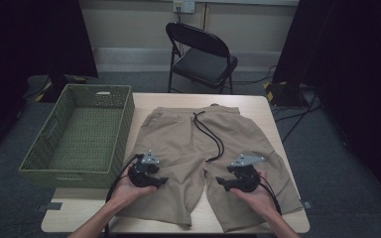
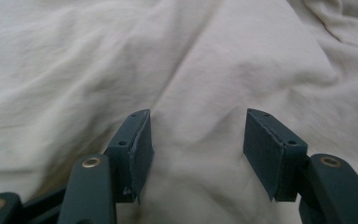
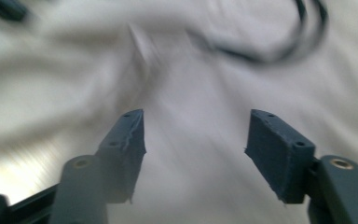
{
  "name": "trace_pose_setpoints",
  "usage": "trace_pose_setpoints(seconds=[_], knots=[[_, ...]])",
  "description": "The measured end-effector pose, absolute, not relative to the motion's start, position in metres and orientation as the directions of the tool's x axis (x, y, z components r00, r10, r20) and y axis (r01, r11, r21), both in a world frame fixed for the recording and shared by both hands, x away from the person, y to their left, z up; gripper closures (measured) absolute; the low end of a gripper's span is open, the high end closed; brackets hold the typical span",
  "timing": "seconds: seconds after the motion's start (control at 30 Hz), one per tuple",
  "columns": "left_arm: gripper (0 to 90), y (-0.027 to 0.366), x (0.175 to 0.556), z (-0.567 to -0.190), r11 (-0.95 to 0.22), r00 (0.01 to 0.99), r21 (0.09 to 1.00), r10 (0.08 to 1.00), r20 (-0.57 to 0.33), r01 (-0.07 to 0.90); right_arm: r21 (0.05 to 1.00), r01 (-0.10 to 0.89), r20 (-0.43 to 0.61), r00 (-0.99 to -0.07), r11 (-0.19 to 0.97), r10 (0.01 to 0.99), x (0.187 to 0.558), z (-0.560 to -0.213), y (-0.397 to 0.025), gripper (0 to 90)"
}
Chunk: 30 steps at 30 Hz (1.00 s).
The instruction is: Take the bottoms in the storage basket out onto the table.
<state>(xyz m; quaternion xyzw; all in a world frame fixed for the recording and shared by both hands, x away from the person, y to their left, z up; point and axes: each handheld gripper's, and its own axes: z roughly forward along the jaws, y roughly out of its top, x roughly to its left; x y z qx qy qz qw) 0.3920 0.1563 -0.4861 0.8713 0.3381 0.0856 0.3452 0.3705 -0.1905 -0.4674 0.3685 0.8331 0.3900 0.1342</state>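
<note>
1. Looking down from the high view, both forearms come in from the bottom edge, palms cupped under the tools. The left hand (image 1: pixel 129 191) holds the left gripper (image 1: pixel 161 182) low over the left leg of the khaki shorts (image 1: pixel 188 148), jaws turned inward toward the crotch seam. The right hand (image 1: pixel 255 194) holds the right gripper (image 1: pixel 221 182) over the right leg, jaws turned inward to face the other tool. The shorts lie flat on the wooden table (image 1: pixel 258 101), waistband at the far side, black drawstring (image 1: pixel 209 136) trailing down the middle. A green woven basket (image 1: pixel 129 116) sits just beside the shorts on the left.

2. Left gripper view: the jaws stand wide apart with nothing between them, hovering close above wrinkled pale fabric of the shorts (image 2: pixel 205 70).

3. Right gripper view: blurred; the jaws again gape wide and hold nothing, the shorts' cloth (image 3: pixel 196 154) beneath them and the drawstring (image 3: pixel 279 51) curling beyond the tips.
</note>
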Motion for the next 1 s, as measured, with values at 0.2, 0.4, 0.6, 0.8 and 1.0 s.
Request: trace_pose_setpoints(seconds=[0.2,0.4,0.6,0.8,1.0], knots=[[40.8,0.164,0.396,-0.484,-0.491,0.728,0.679,0.679,-0.095,0.546,0.739,0.489,0.06,-0.732,0.463,0.678,0.374,-0.473,-0.137,18.1],[39.6,0.172,0.398,-0.482,-0.45,0.706,0.695,0.699,-0.116,0.56,0.684,0.494,0.014,-0.745,0.537,0.667,0.37,-0.491,-0.129,18.2],[37.9,0.173,0.397,-0.48,-0.439,0.7,0.705,0.705,-0.114,0.557,0.663,0.472,-0.046,-0.749,0.581,0.66,0.359,-0.493,-0.146,18.1],[37.5,0.174,0.397,-0.478,-0.426,0.688,0.713,0.717,-0.109,0.557,0.64,0.505,-0.007,-0.751,0.58,0.661,0.353,-0.492,-0.165,18.2],[45.2,0.168,0.398,-0.484,-0.475,0.713,0.684,0.695,-0.095,0.554,0.727,0.533,0.107,-0.71,0.433,0.696,0.368,-0.473,-0.179,18.9]])
